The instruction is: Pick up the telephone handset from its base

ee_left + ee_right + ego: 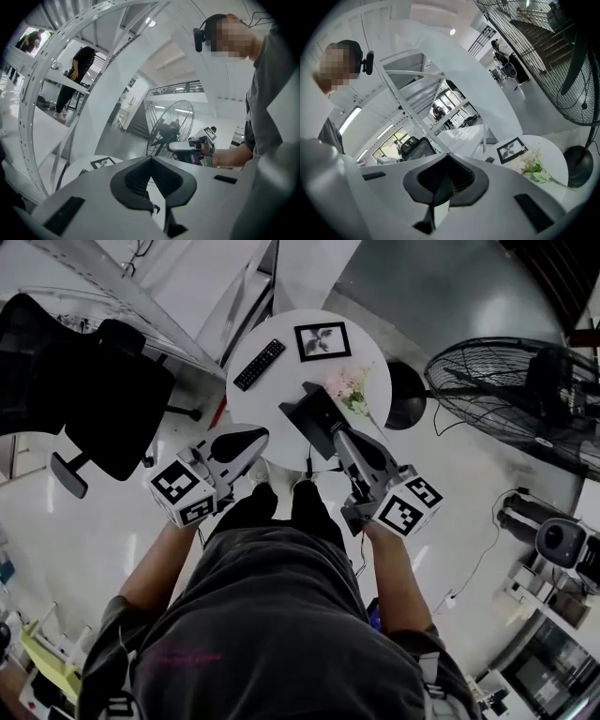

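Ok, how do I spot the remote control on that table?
Find the round white table in front of the person in the head view. On its left part, just left of the framed picture, lies the remote control. It is the only long, slim black bar there, and it is set diagonally.

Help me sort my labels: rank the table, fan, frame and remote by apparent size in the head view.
Largest: table and fan, about alike; the fan is cut off at the picture's edge, so I won't rank the two.
Next: frame.
Smallest: remote, about as long as the frame but much thinner.
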{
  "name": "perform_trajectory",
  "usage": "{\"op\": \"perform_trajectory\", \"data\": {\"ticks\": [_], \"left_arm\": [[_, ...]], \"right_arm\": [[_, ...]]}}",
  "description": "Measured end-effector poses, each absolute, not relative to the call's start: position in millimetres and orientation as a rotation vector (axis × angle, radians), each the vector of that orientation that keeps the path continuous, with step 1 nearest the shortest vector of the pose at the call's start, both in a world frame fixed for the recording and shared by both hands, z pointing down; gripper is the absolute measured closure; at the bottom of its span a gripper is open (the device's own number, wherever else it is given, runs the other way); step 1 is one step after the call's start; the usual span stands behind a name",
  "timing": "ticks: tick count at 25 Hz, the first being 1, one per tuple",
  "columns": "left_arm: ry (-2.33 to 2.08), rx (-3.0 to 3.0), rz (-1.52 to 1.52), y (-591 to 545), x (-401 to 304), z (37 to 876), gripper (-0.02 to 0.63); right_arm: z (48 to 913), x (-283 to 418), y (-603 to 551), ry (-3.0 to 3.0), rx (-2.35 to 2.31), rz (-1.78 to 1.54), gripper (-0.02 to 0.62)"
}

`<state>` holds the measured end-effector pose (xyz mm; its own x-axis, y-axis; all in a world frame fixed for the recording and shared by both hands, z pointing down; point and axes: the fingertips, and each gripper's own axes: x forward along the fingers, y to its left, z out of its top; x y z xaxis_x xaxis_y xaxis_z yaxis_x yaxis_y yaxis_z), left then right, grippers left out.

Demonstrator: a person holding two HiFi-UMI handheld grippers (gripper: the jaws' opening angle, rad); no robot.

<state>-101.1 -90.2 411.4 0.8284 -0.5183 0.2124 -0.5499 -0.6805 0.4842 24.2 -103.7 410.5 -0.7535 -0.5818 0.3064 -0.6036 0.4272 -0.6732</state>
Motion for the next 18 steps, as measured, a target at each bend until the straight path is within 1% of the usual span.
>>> {"op": "perform_trajectory", "data": {"ticks": [8, 18], "left_arm": [[-0.884, 2.368, 0.085, -90, -70, 459, 0.592], [-0.996, 2.115, 0.086, -78, -39, 555, 0.591]], "right_arm": [[435, 47, -119, -2.608, 0.969, 1.235, 0.575], [482, 82, -117, -2.528, 0.830, 1.273, 0.575]]}}
